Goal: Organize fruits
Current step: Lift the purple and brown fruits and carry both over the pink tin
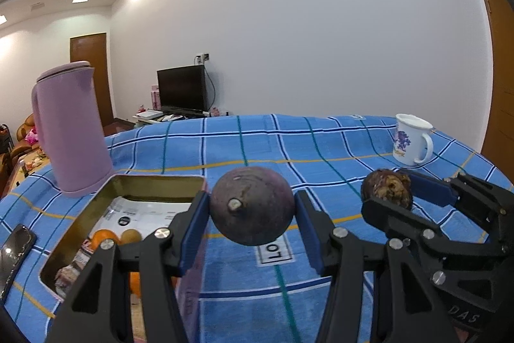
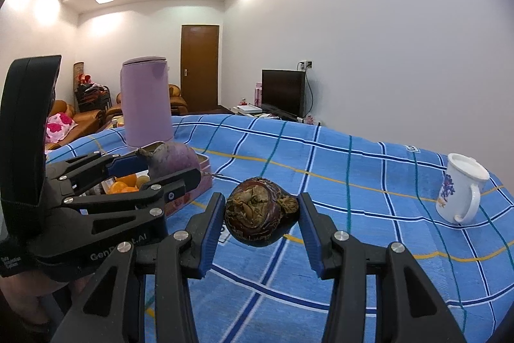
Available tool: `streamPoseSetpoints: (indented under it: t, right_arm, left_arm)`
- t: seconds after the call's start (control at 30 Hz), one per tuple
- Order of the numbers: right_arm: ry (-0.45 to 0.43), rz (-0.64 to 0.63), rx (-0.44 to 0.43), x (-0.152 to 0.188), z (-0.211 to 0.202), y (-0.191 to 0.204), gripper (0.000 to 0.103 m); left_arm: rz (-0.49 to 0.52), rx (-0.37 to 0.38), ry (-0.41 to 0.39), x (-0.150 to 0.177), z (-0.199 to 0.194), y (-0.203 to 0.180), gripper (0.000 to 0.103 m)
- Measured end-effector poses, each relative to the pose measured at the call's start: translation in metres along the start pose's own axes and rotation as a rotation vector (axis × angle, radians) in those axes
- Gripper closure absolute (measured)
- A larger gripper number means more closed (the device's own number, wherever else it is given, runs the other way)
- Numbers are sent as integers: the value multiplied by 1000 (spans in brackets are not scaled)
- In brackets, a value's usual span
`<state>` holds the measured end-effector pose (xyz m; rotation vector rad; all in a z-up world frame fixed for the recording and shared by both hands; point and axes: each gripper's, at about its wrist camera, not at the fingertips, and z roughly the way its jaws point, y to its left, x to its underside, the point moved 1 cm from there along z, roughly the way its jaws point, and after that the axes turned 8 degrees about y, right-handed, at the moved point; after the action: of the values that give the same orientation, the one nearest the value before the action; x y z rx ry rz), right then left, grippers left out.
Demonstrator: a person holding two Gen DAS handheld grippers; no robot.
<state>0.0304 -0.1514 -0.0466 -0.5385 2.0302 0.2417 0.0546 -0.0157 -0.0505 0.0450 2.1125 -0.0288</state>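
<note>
Two grippers fill the bottom of my views, each pinching a fruit clear of the cloth. In the left wrist view, my left gripper (image 1: 252, 216) sits at lower centre, its blue-padded black fingers (image 1: 192, 230) pressed on either side of a round, dull purple fruit with a short pale stem stub (image 1: 252, 206). At the right of that same frame I see my right gripper (image 1: 390, 192) from the side, closed on a smaller dark brown fruit with a dried, crinkled cap (image 1: 387, 187). The right wrist view confirms it: that gripper's pads clamp the brown fruit at lower centre of the frame, and the left gripper shows at middle left with the purple fruit in its jaws. Under both lies the blue plaid tablecloth with white, green and yellow lines (image 1: 289, 150). In the lower left of the left wrist view is an open rectangular gold-lined metal tin (image 1: 154, 182) holding a printed packet, an orange (image 1: 102, 237) and a yellowish round fruit (image 1: 130, 236); the purple fruit hangs just right of the tin's near corner. A dark phone (image 1: 16, 249) lies at the far left edge. Behind the tin stands a tall lilac lidded kettle (image 1: 69, 130). At the right, farther back on the cloth, a white mug with a purple flower print (image 1: 411, 140) stands upright. Beyond the table are a black monitor (image 1: 181, 89) against the white wall and a brown wooden door (image 1: 91, 76).
</note>
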Motion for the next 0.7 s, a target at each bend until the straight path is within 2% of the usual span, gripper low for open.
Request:
streamPoseSetpoints:
  t: [0.7]
  right_arm:
    - [23,-59,-71,-14,23,41,55]
  left_arm:
    - [-58,-80,-4,7,-15,53,47]
